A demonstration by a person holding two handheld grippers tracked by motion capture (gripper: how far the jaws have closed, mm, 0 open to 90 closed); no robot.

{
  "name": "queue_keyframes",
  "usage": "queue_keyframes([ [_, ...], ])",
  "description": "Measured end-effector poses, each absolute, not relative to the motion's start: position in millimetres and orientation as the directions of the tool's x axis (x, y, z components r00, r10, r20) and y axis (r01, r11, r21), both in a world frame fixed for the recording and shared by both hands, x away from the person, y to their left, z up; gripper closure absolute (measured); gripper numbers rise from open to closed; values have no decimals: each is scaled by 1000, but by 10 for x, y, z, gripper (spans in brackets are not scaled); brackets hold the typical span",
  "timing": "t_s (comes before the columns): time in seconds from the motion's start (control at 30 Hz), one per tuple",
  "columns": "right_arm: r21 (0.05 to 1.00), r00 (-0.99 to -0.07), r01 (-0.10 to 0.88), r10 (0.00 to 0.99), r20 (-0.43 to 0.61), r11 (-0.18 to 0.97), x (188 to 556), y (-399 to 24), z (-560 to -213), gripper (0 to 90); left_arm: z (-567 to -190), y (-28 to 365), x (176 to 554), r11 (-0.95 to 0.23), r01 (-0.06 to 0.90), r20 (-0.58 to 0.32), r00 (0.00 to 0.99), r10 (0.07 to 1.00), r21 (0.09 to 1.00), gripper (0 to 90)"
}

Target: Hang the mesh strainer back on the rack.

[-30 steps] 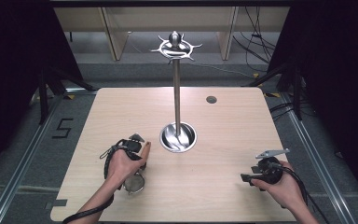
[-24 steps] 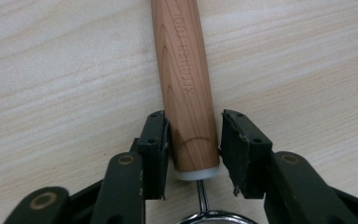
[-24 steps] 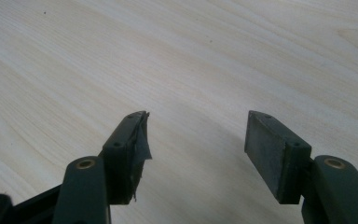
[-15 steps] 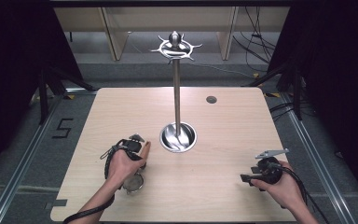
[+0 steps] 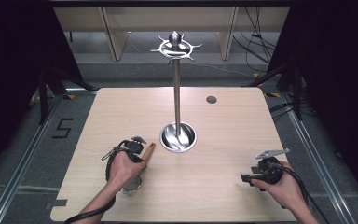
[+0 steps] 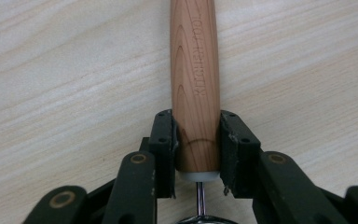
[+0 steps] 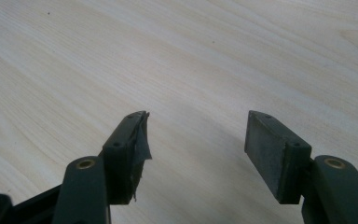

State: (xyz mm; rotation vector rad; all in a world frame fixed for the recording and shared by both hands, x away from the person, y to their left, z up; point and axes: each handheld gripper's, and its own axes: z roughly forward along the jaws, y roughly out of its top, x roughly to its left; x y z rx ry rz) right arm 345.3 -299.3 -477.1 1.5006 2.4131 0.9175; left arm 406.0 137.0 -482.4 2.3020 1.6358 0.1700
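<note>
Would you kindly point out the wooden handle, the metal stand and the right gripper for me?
wooden handle [image 6: 194,84], left gripper view, on its engraved mid-section beyond the jaws.
metal stand [image 5: 177,93], high view, on its upright pole.
right gripper [image 7: 196,140], right gripper view, midway between its open fingertips.

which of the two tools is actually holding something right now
The left tool: its jaws are clamped on a wooden handle lying along the table. The right tool is open, with bare tabletop between its jaws.

Wooden-handled utensil [image 6: 195,88] clamped between left tongs [image 6: 196,140]
</note>
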Motion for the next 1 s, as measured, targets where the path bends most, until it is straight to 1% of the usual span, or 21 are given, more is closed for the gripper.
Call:
queue_keyframes([
  [0.03, 570, -494, 756, 851, 177, 320, 3456, -3001, -4768, 400, -4812, 1374, 4049, -306, 897, -89, 349, 933, 318, 679],
  [0.07, 544, -508, 761, 846, 163, 353, 3459, -3024, -4735, 399, -4800, 1378, 4037, -309, 894, -97, 356, 929, 323, 679],
  [0.1, 543, -508, 762, 846, 164, 353, 3459, -3026, -4732, 399, -4796, 1391, 4031, -322, 882, -98, 374, 922, 344, 680],
  [0.13, 543, -508, 762, 846, 164, 353, 3459, -3026, -4731, 399, -4786, 1418, 4041, -365, 860, -77, 417, 906, 357, 680],
  [0.4, 545, -505, 762, 847, 164, 349, 3458, -3024, -4729, 399, -4754, 1425, 3978, -387, 812, -92, 469, 878, 437, 680],
  [0.43, 547, -509, 759, 845, 161, 353, 3461, -3029, -4729, 399, -4758, 1413, 3968, -376, 806, -101, 467, 879, 457, 680],
  [0.53, 546, -509, 760, 845, 166, 351, 3459, -3028, -4730, 399, -4722, 1395, 3938, -378, 791, -88, 473, 877, 480, 680],
  [0.57, 524, -507, 770, 848, 154, 365, 3457, -3031, -4710, 399, -4717, 1399, 3933, -380, 783, -98, 484, 870, 491, 680],
  [0.63, 523, -505, 771, 849, 154, 364, 3456, -3031, -4710, 399, -4698, 1399, 3921, -382, 772, -101, 494, 864, 508, 680],
  [0.67, 531, -520, 756, 843, 134, 382, 3462, -3043, -4722, 399, -4689, 1401, 3915, -386, 763, -101, 503, 858, 518, 680],
  [0.8, 527, -501, 772, 850, 162, 354, 3453, -3033, -4712, 399, -4649, 1409, 3894, -365, 747, -117, 505, 855, 556, 680],
  [0.87, 531, -502, 769, 850, 158, 356, 3453, -3032, -4707, 399, -4634, 1414, 3887, -349, 731, -122, 506, 854, 587, 680],
  [0.93, 566, -509, 749, 846, 157, 345, 3461, -3033, -4743, 400, -4605, 1429, 3886, -344, 718, -121, 510, 851, 605, 680],
  [0.97, 544, -480, 777, 857, 184, 318, 3450, -3022, -4720, 400, -4599, 1430, 3883, -338, 713, -119, 507, 854, 614, 680],
  [1.0, 542, -479, 778, 858, 187, 316, 3449, -3020, -4719, 400, -4584, 1438, 3885, -336, 712, -127, 511, 850, 616, 680],
])
